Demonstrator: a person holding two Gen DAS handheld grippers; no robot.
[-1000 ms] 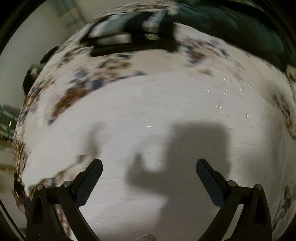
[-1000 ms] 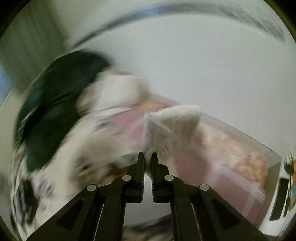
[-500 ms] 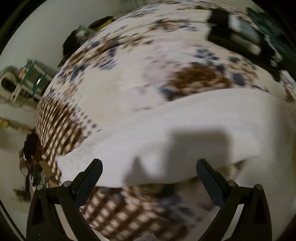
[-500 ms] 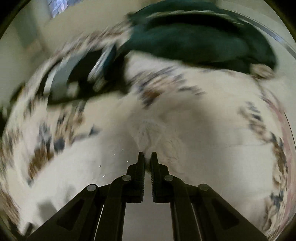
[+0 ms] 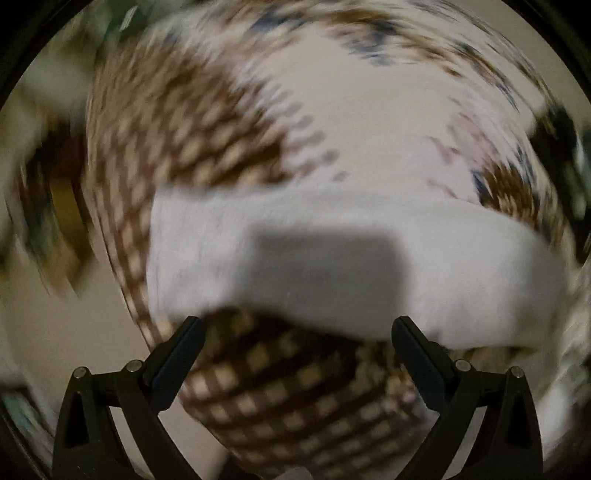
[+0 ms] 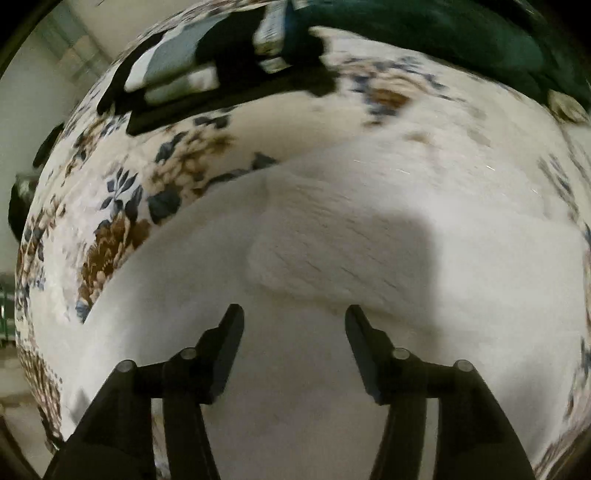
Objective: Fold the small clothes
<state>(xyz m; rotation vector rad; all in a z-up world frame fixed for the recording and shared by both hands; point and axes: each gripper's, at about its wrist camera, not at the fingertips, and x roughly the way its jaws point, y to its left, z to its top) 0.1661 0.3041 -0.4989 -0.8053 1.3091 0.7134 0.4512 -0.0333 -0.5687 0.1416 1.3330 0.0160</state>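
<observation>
1. Left gripper (image 5: 295, 334): jaws spread wide, nothing between them; hovers over the near edge of the white soft terry cloth (image 5: 332, 251). View heavily motion-blurred.
2. White cloth lies spread on the floral brown-and-blue bedspread (image 5: 207, 122), close to the bed's near edge where the checked brown border (image 5: 295, 387) drops off; one layer is doubled over, fold edge visible in the right wrist view (image 6: 332, 236).
3. Handling, a guess: light, limp, fuzzy, not slippery; pinch a corner or hem through one layer only, since the middle would bunch.
4. Right gripper (image 6: 293, 314): jaws released, apart, empty, just short of the folded flap.
5. Surface: soft bed, gives under pressure, so press shallow.
6. Far edge of the bed: black-and-grey striped folded garments (image 6: 192, 74), dark green fabric heap (image 6: 443, 33) toward the right far corner. Pale wall at left; room dim.
</observation>
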